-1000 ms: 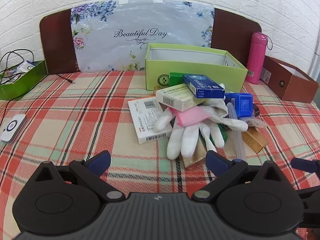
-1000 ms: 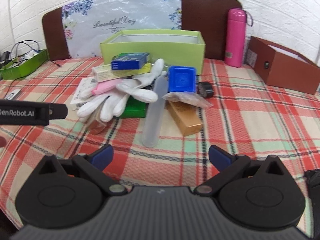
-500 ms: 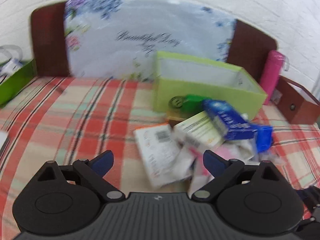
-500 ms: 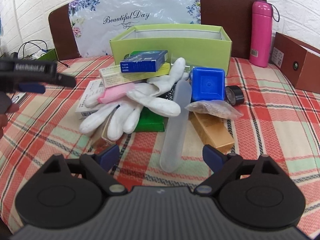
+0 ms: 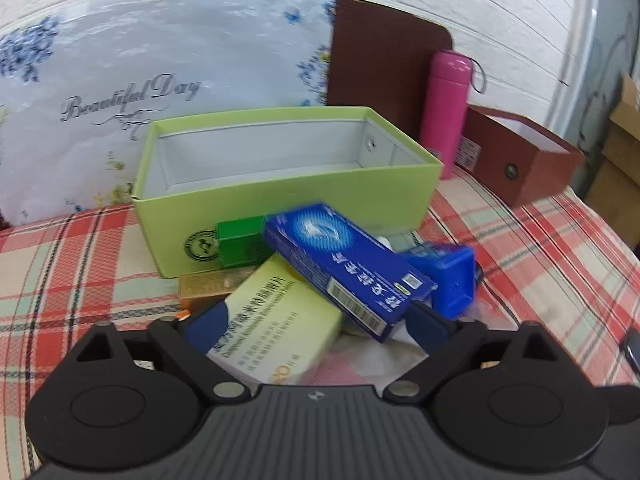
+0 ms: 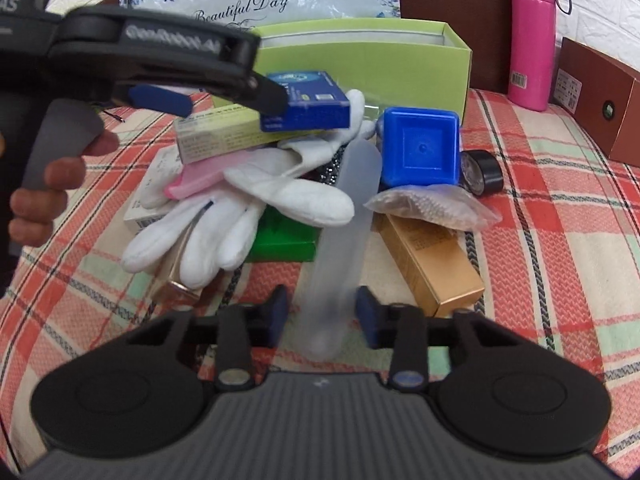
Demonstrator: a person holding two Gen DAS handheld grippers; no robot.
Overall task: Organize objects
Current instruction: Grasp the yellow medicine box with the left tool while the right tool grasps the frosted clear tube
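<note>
On the plaid cloth: cluttered pile before green box [image 5: 280,196]
Left gripper [image 5: 316,320]: spread over blue carton [image 5: 344,264]
Right gripper [image 6: 322,314]: spread, straddling clear tube [image 6: 344,240]

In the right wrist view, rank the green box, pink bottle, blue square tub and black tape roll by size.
1. Green box
2. Pink bottle and blue square tub: similar; the bottle stands farther off, so unsure.
3. Black tape roll
</note>
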